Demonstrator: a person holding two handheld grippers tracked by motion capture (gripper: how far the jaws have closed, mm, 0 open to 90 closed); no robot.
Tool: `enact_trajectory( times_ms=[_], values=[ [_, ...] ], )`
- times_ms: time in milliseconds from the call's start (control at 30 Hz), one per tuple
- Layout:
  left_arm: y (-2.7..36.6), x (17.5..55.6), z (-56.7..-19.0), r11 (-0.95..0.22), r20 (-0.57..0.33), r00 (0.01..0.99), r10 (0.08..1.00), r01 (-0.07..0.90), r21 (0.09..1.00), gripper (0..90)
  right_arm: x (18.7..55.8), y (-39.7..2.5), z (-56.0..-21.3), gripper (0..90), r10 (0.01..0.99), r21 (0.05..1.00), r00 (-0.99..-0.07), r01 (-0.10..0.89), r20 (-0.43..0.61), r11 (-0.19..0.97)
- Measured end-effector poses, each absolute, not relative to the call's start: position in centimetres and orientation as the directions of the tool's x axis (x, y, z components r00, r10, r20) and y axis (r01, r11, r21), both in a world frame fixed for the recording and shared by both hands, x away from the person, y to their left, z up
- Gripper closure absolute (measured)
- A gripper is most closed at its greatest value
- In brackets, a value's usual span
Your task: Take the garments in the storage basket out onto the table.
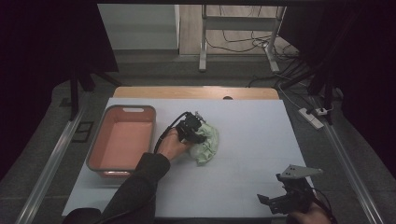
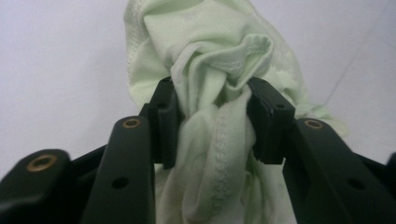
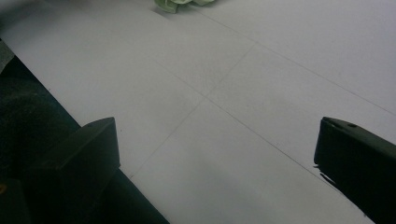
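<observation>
A crumpled pale green cloth (image 1: 208, 142) lies near the middle of the white table (image 1: 252, 135). My left gripper (image 1: 195, 130) is on its left side. In the left gripper view the cloth (image 2: 210, 93) is bunched between the two black pads (image 2: 164, 122), and my left gripper (image 2: 212, 123) is shut on the fold. My right gripper (image 1: 268, 200) hovers over the table's near right edge, its jaws wide apart with nothing between them. In the right gripper view my right gripper (image 3: 217, 161) frames bare table, and a scrap of the cloth (image 3: 177, 3) shows at the top edge.
A salmon-coloured plastic tub (image 1: 122, 139) with a grey rim stands on the table's left side, nothing inside it. Beyond the table's far edge are metal frame legs (image 1: 203, 42) and cables on the floor. A power strip (image 1: 312, 117) lies to the right.
</observation>
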State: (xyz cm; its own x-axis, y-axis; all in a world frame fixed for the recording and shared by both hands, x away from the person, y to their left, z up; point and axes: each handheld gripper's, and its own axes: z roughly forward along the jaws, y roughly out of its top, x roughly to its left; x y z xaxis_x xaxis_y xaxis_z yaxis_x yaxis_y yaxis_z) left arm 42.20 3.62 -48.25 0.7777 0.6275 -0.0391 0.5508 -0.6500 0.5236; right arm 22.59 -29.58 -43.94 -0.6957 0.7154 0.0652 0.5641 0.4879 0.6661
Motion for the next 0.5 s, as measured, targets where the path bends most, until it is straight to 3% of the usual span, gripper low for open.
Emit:
enact_trajectory(
  times_ms=[500],
  values=[
    [3.6,42.7,-50.7,-0.622,-0.047,0.738,0.673,0.6,0.504,35.2,22.6,-29.6,-43.9,0.4,0.713,0.665,-0.698,0.563,0.066,0.49]
  ],
)
